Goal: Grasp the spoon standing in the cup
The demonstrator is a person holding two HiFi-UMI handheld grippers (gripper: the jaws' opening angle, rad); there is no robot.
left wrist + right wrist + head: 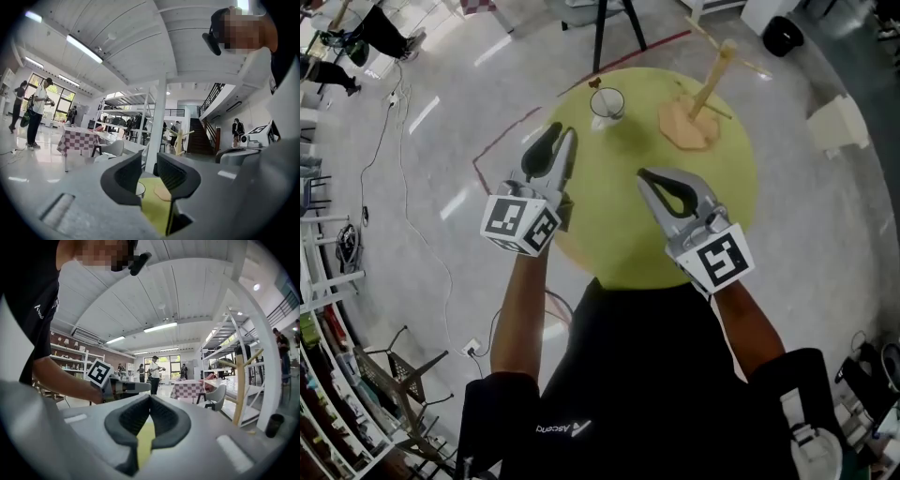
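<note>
A clear cup (607, 103) stands near the far edge of the round yellow-green table (609, 244). A thin spoon (595, 85) leans out of it, its dark end pointing far-left. My left gripper (562, 134) hovers over the table's left part, short of the cup, its jaws a small gap apart with nothing between them. In the left gripper view the cup's rim (139, 188) shows low between the jaws of that gripper (149, 157). My right gripper (645, 175) hangs over the table's middle. Its tips meet in the right gripper view (150, 397), empty.
A wooden stand (694, 117) with a tilted post and pegs sits right of the cup, also seen as a tall post (240, 390). Black tripod legs (614, 28) stand beyond the table. A metal chair (403, 366) is at lower left. People stand far off (36, 112).
</note>
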